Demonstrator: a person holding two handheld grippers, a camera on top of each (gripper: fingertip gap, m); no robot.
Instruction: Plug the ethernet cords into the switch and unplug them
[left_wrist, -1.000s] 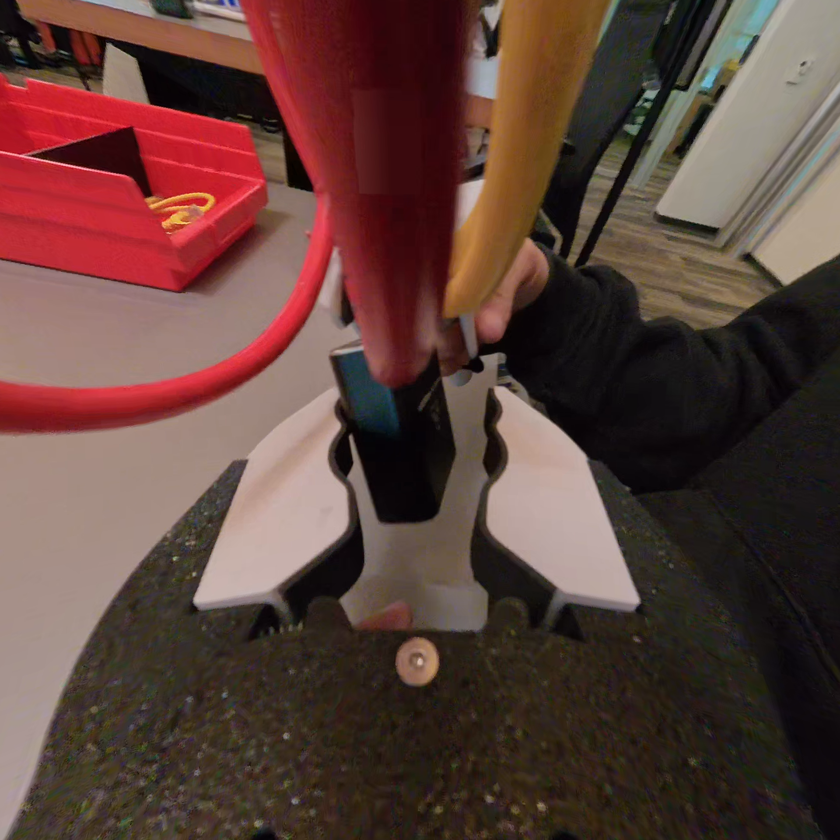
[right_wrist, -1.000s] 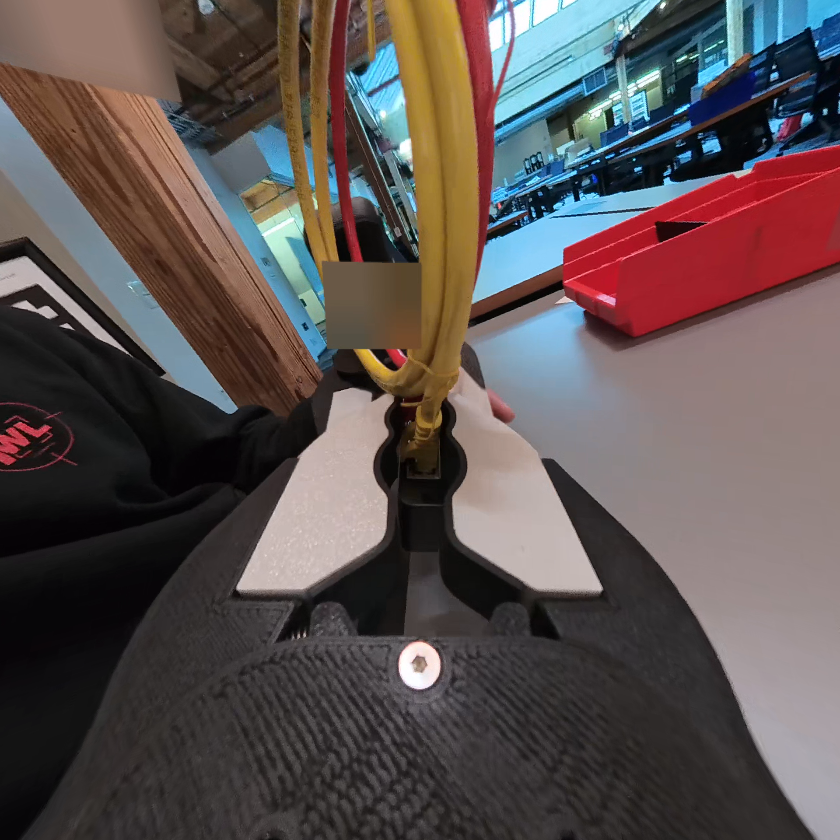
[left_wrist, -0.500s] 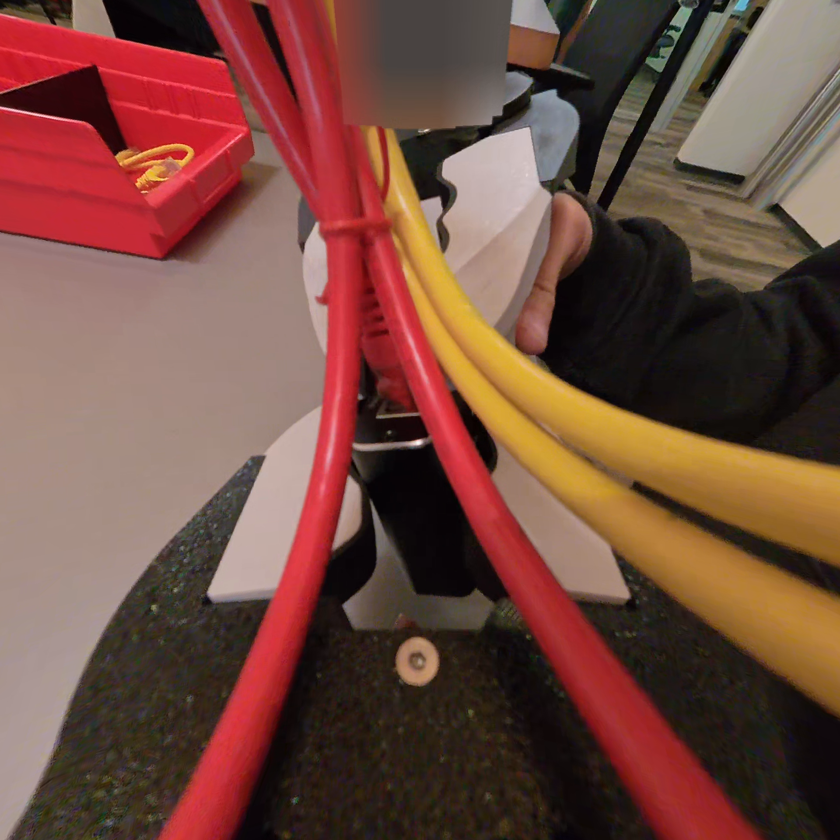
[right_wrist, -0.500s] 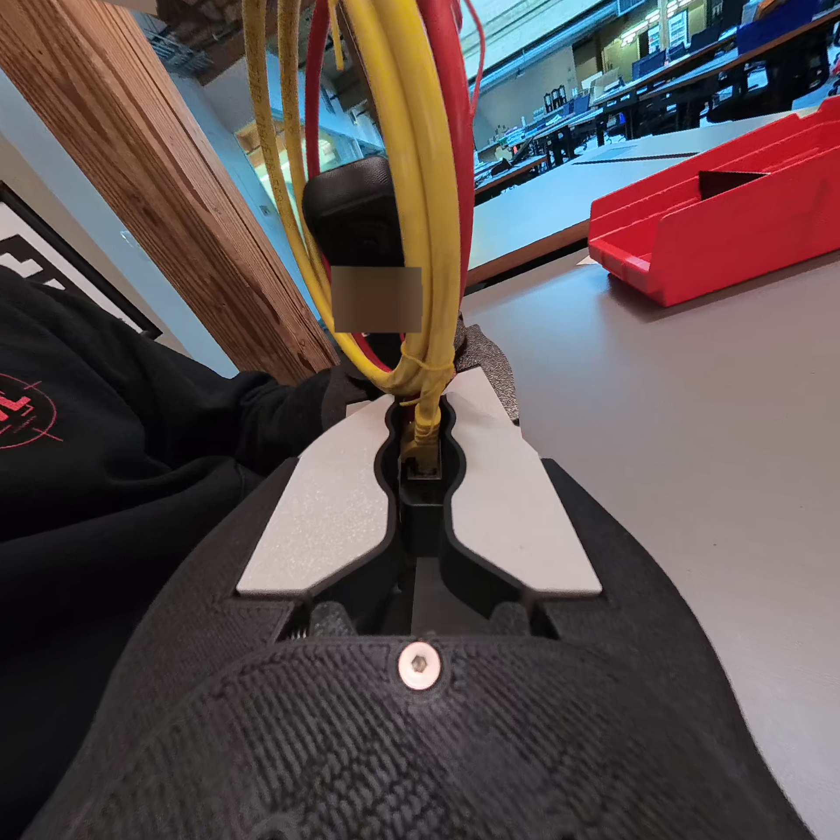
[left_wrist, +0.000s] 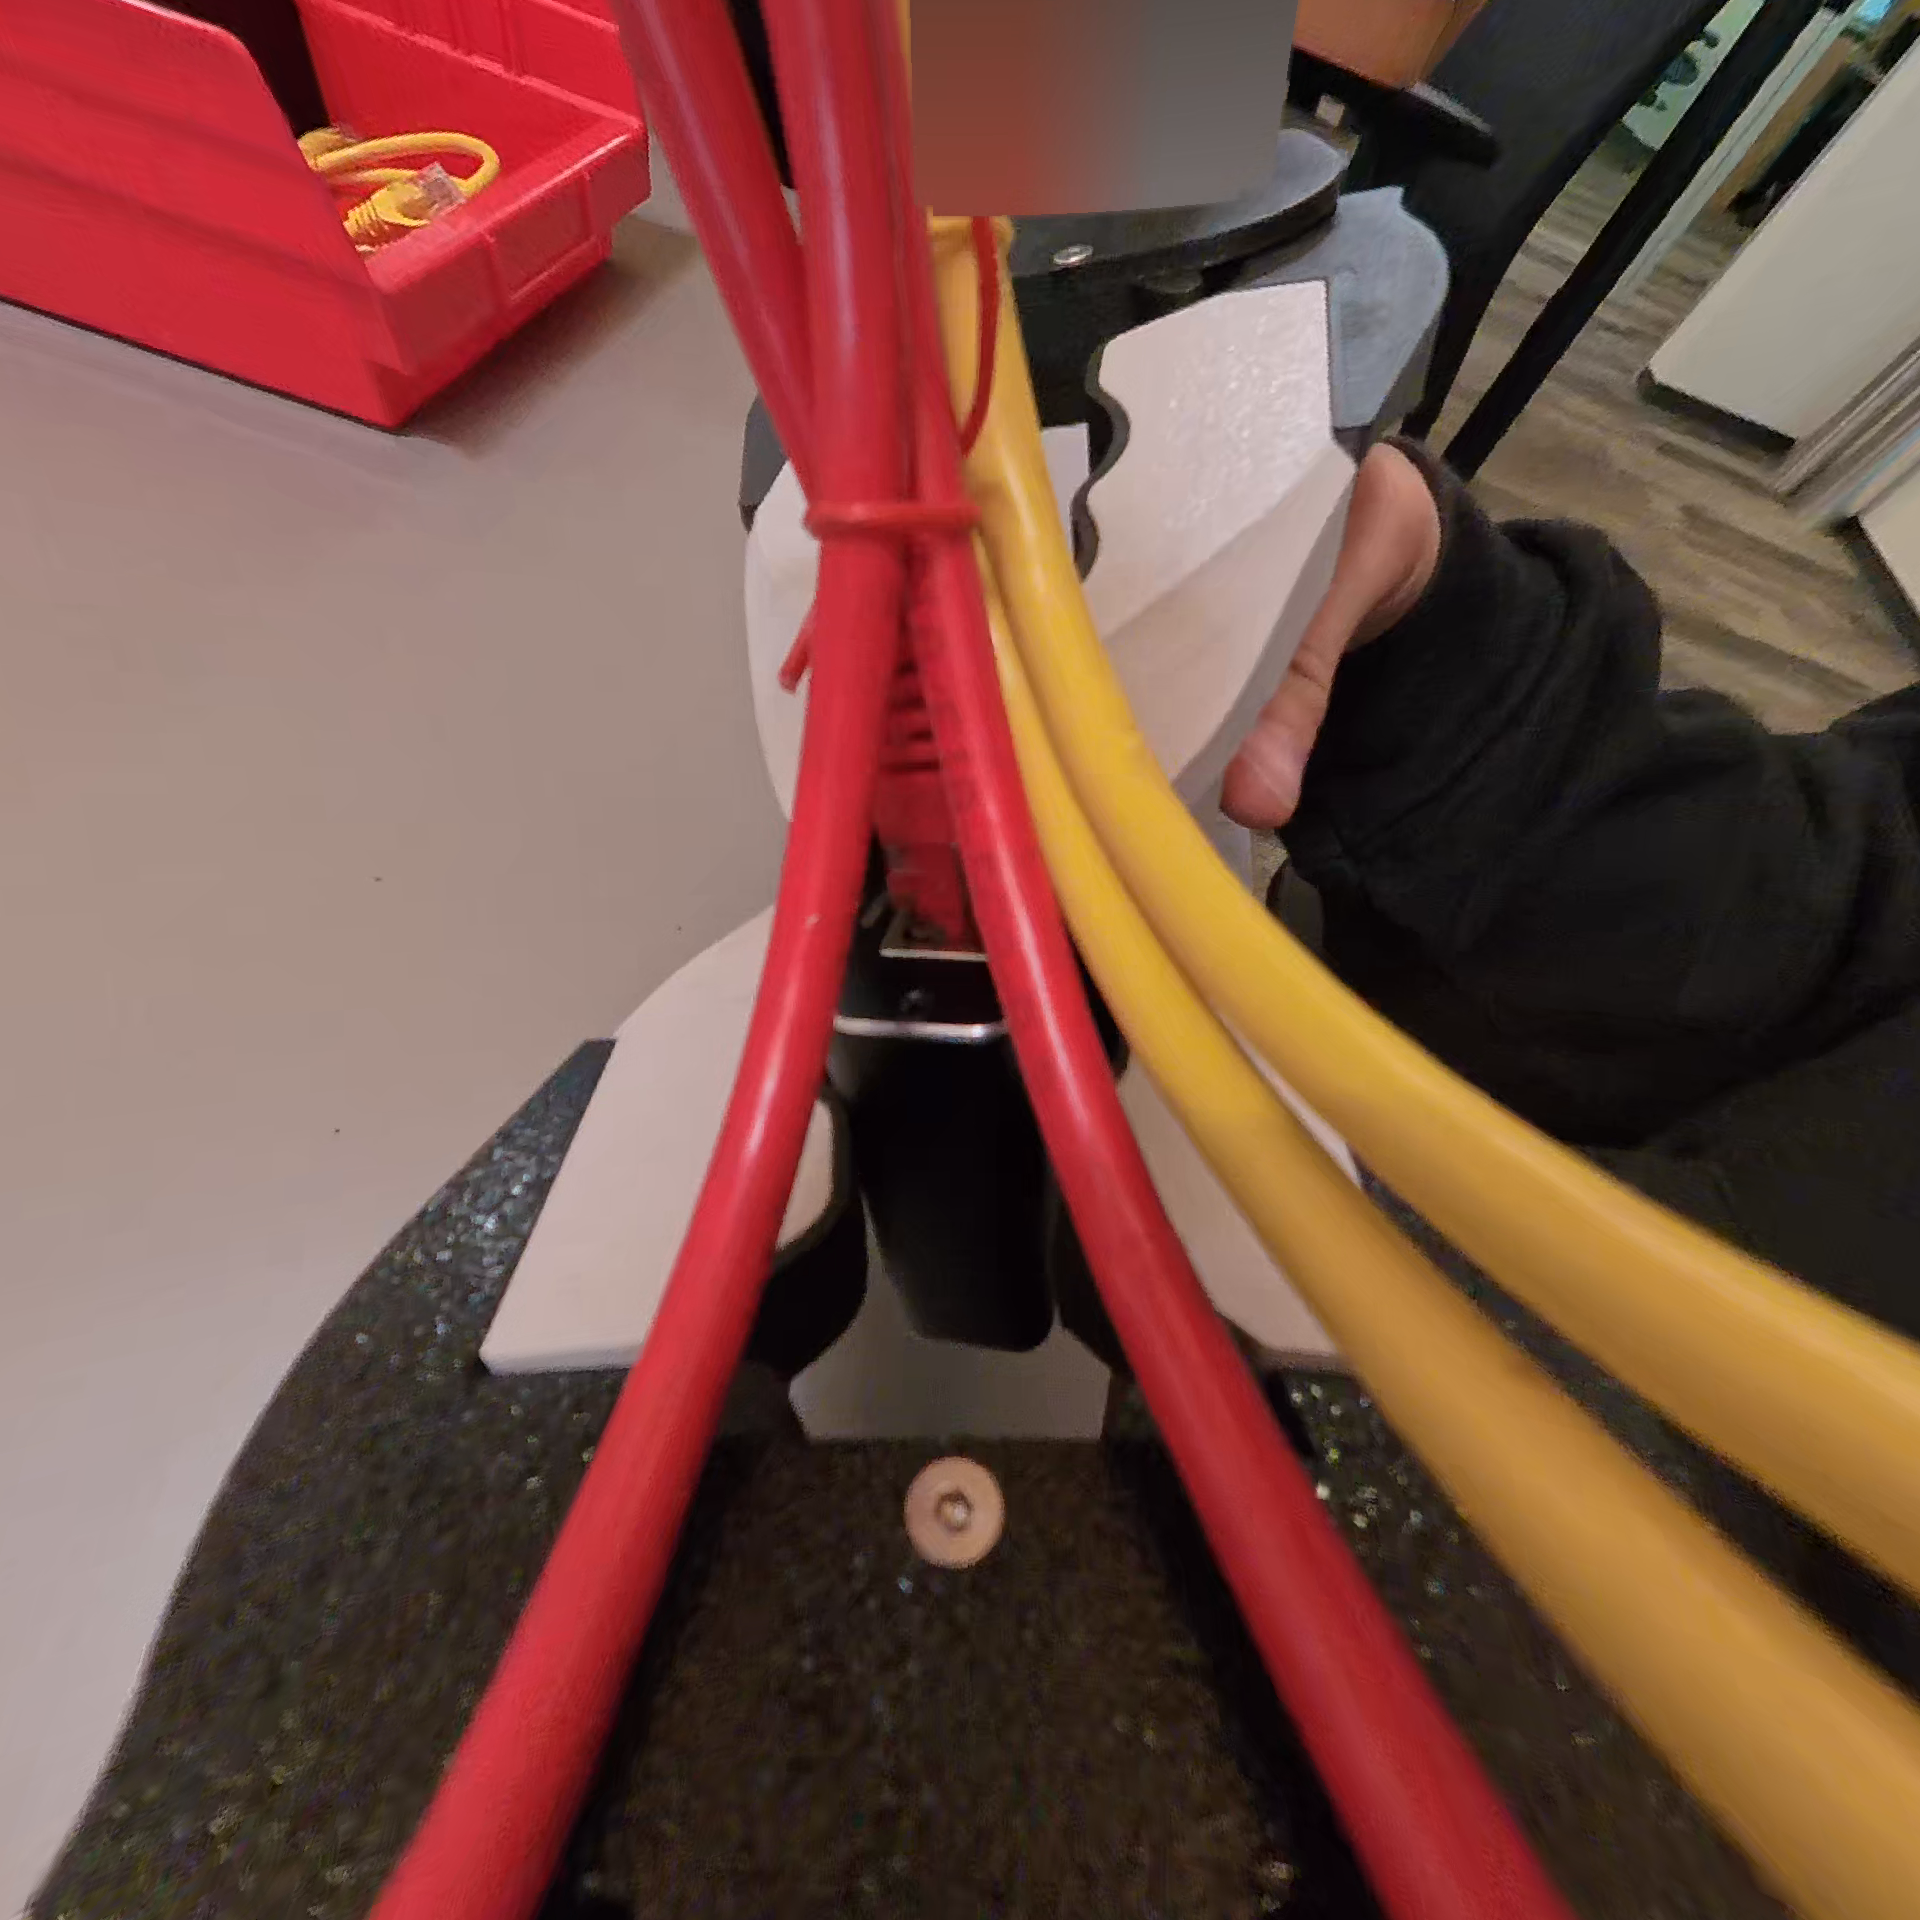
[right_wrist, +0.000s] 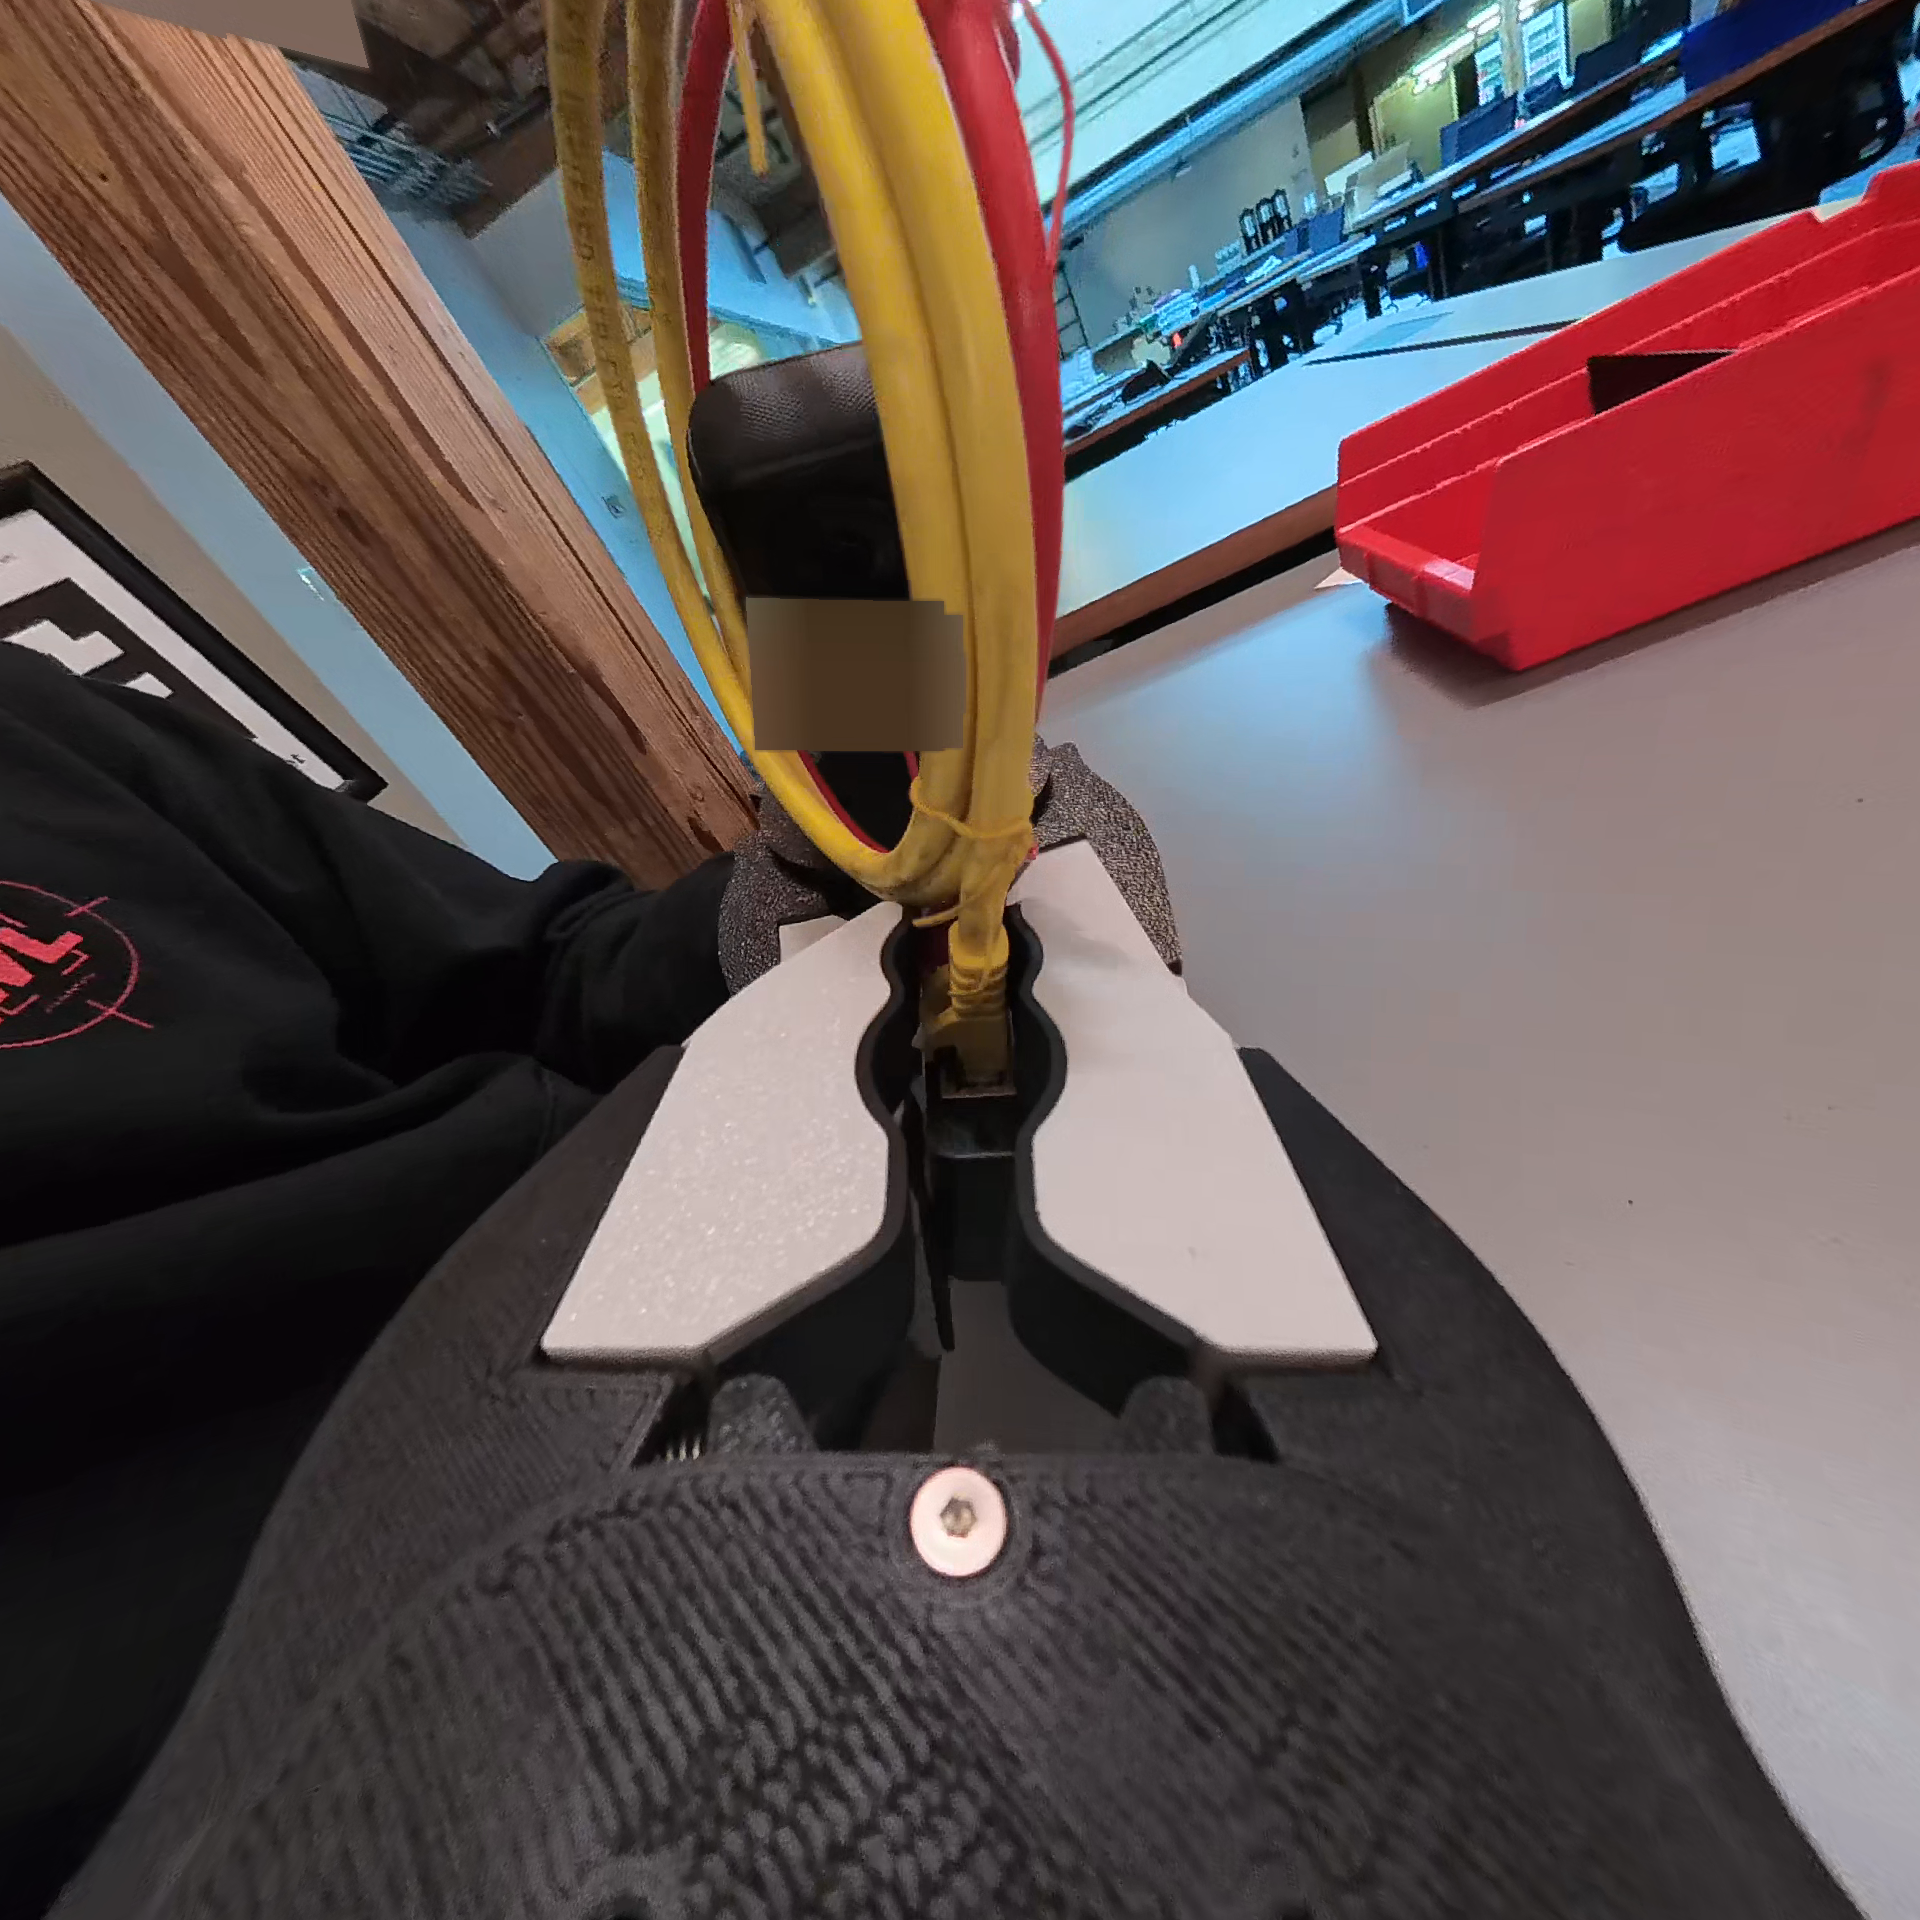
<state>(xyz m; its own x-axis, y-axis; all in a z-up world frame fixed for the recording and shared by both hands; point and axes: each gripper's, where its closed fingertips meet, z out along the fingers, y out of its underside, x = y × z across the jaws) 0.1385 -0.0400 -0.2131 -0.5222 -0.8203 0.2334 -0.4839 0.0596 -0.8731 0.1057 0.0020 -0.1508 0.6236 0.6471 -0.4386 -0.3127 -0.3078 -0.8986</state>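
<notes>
Grey tabletop (left_wrist: 312, 727) carries a red bin (left_wrist: 260, 208) far left. Left gripper (left_wrist: 935, 1039) is clenched on the black switch (left_wrist: 951, 1195), red cord (left_wrist: 920, 831) plugged in. Right gripper (right_wrist: 961, 997) likewise grips the switch (right_wrist: 971, 1174) beside the plugged yellow cord (right_wrist: 971, 997).

Looking along own fingers from close behind, facing each other; sharing switch (left_wrist: 940, 1164), cords (right_wrist: 935, 520), bin (left_wrist: 312, 187), table (right_wrist: 1558, 935).
</notes>
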